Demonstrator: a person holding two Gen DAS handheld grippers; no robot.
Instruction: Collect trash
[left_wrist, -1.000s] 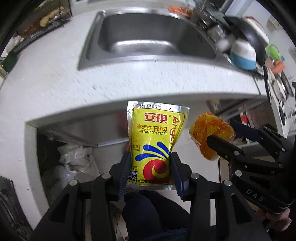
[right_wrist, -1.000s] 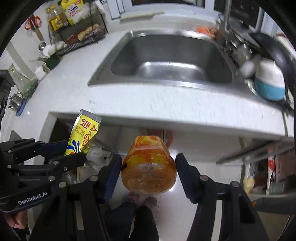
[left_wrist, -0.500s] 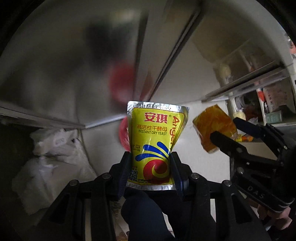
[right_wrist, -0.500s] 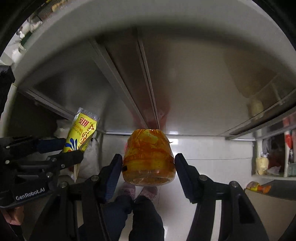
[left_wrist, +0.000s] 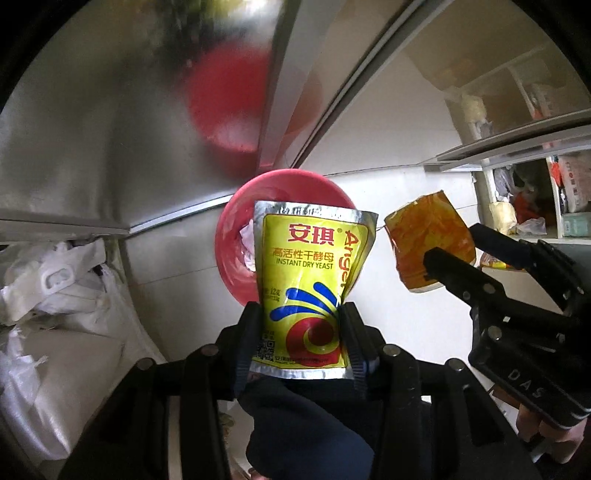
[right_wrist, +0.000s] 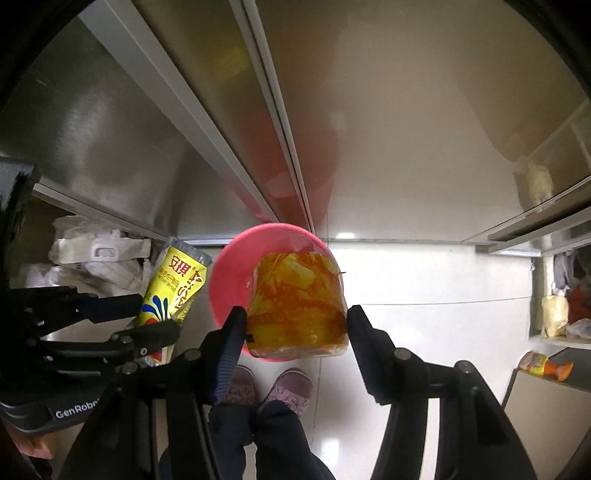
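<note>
Jaws clamped on yeast packet (left_wrist: 308, 291) and orange-stained container (right_wrist: 297, 308)

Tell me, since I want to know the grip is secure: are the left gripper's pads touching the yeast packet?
Touching. The left wrist view shows both pads of the left gripper pressed against the yeast packet's sides, pinching its lower half narrower.

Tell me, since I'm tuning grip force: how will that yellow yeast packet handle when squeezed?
Probably floppy: the yeast packet pinches into a waist between the left gripper pads. Likely light. Its glossy foil may slip.
</note>
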